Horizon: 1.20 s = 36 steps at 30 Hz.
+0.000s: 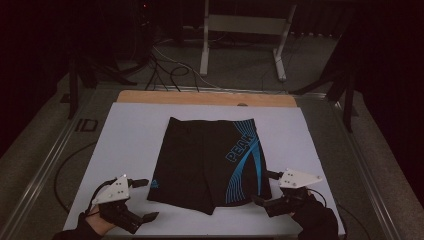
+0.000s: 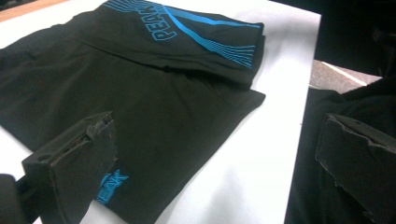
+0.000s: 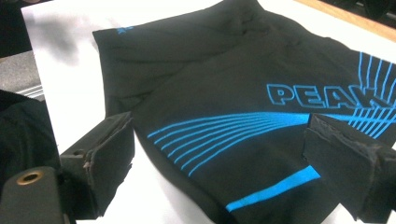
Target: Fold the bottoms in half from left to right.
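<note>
Shorts (image 1: 207, 162) lie flat, waistband far, leg openings toward person.

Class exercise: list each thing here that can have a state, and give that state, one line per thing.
Shorts: spread flat on the white sheet, unfolded, leg hems toward the person.
Left tool: open, beside the left leg hem, holding nothing.
Right tool: open, at the right leg hem, not gripping it.

High view dim, surroundings nearly black; white worktop (image 1: 130, 145) lit evenly from above. Both gripper views brighter, slightly soft; near jaws blurred, faint shadows.
</note>
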Motion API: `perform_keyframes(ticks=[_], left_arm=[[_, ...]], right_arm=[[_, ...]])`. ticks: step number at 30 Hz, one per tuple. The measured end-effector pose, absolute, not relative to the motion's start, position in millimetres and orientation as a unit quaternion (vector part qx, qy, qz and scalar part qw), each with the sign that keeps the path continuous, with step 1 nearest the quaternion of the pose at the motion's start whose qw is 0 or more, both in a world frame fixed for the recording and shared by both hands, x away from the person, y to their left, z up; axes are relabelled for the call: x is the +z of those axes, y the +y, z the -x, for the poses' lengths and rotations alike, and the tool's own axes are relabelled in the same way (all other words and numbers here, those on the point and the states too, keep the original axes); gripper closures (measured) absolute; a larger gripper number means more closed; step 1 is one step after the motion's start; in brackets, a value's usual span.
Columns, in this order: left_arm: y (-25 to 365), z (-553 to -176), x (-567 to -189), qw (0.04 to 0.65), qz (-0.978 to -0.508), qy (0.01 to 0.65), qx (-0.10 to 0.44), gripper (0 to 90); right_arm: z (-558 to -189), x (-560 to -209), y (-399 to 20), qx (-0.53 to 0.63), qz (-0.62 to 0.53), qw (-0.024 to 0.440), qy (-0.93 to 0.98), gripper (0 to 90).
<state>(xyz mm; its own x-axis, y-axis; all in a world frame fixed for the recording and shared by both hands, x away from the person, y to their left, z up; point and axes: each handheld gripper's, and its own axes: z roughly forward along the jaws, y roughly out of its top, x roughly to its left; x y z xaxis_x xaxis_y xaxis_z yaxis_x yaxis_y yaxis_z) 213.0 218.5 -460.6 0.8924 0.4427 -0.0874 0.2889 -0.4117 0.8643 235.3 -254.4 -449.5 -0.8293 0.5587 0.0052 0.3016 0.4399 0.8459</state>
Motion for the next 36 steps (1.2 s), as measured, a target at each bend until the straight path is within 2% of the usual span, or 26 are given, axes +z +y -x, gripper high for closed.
perform_keyframes(ticks=[16, 36], left_arm=[[215, -215, -454, 0.490, -0.832, 0.241, 0.101, 0.0], [213, -217, -455, 0.482, -0.829, 0.260, 0.114, 0.0]], right_arm=[[-270, -416, -230, 0.466, -0.229, 0.168, 0.838, 9.5], [-314, -406, -192, 0.476, -0.217, 0.166, 0.836, 9.5]])
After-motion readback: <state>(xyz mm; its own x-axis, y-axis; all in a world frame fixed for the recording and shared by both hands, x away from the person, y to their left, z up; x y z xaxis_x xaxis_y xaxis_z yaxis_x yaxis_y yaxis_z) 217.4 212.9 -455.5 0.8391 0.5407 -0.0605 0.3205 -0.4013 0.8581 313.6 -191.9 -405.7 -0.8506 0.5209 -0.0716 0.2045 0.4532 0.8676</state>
